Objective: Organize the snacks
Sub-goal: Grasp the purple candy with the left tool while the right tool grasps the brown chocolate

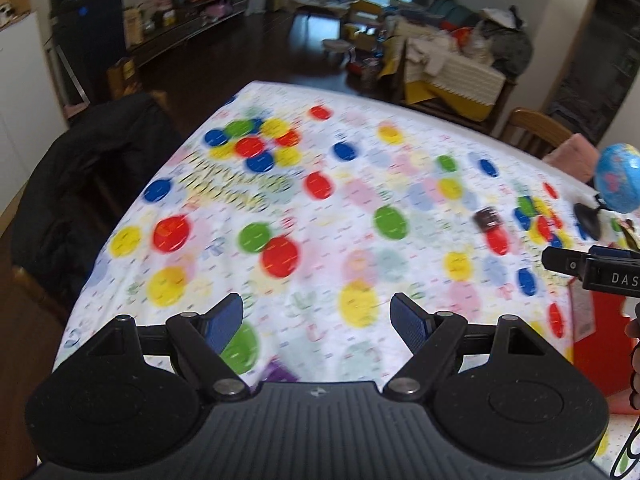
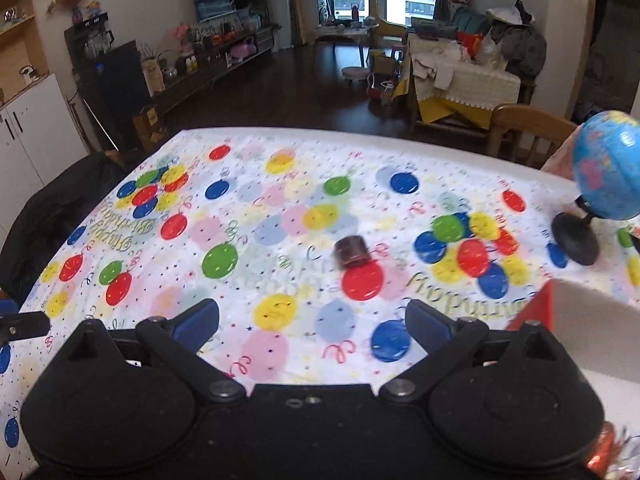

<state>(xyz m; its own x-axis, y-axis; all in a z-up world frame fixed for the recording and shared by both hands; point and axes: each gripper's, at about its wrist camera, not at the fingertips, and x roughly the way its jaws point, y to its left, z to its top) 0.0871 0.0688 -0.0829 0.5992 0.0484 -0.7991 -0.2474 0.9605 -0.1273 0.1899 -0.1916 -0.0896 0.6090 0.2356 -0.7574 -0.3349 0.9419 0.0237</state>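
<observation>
Small dark snack packet [image 2: 352,253] lies flat mid-desk [image 2: 280,360], blurred; long axis unclear. Left tongs [image 1: 317,320] gape empty. Right tongs [image 2: 312,326] gape empty. Globe [image 2: 606,168] at right edge.

Open tablecloth [image 2: 280,208]; globe [image 2: 604,168] rightward

A small dark brown snack packet [image 2: 351,253] lies alone on the balloon-print tablecloth [image 2: 280,208].
</observation>
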